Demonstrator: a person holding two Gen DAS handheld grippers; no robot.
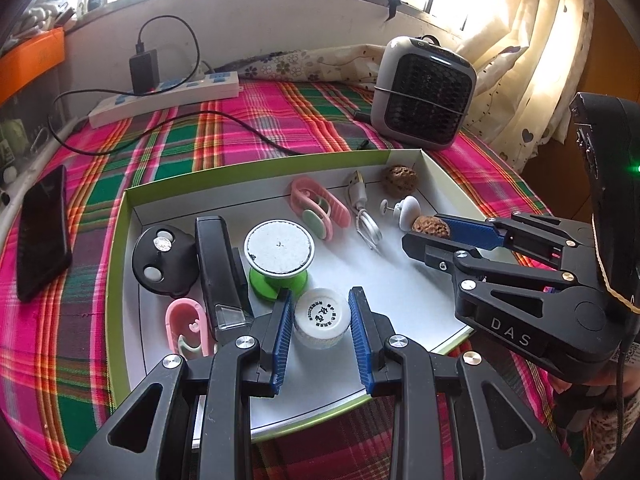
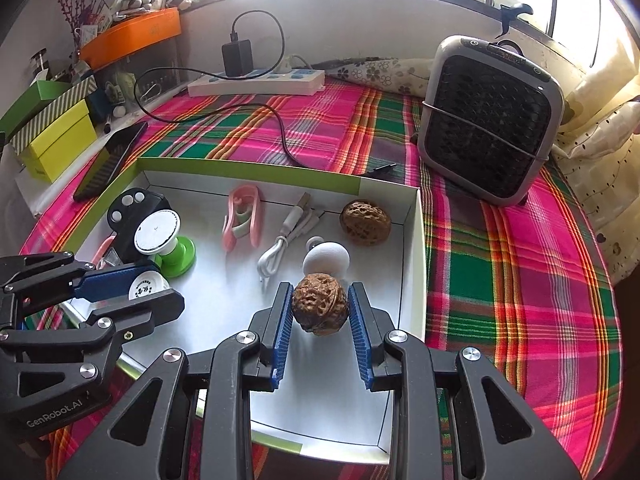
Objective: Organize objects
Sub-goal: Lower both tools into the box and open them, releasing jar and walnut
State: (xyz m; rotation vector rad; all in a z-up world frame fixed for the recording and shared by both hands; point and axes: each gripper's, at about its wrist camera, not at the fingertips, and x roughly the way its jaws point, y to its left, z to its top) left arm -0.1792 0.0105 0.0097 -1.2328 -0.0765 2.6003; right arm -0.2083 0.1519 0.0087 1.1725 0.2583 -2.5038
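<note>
A shallow white box with a green rim (image 1: 120,240) (image 2: 416,248) lies on the plaid cloth. My left gripper (image 1: 320,316) is closed around a small white round jar (image 1: 322,320) inside the box; the jar also shows in the right wrist view (image 2: 146,286). My right gripper (image 2: 320,312) is shut on a brown walnut (image 2: 319,309) and holds it above the box floor; the walnut also shows in the left wrist view (image 1: 430,226). A second walnut (image 2: 365,222) (image 1: 401,180) lies in the box's far right corner.
In the box: a white knob (image 2: 326,258), white USB cable (image 2: 280,244), pink clips (image 2: 242,222) (image 1: 186,328), green-and-white spool (image 1: 278,256), black stapler (image 1: 218,268), black round device (image 1: 164,260). Outside: a grey fan heater (image 2: 488,120), power strip (image 2: 256,82), phone (image 1: 42,232).
</note>
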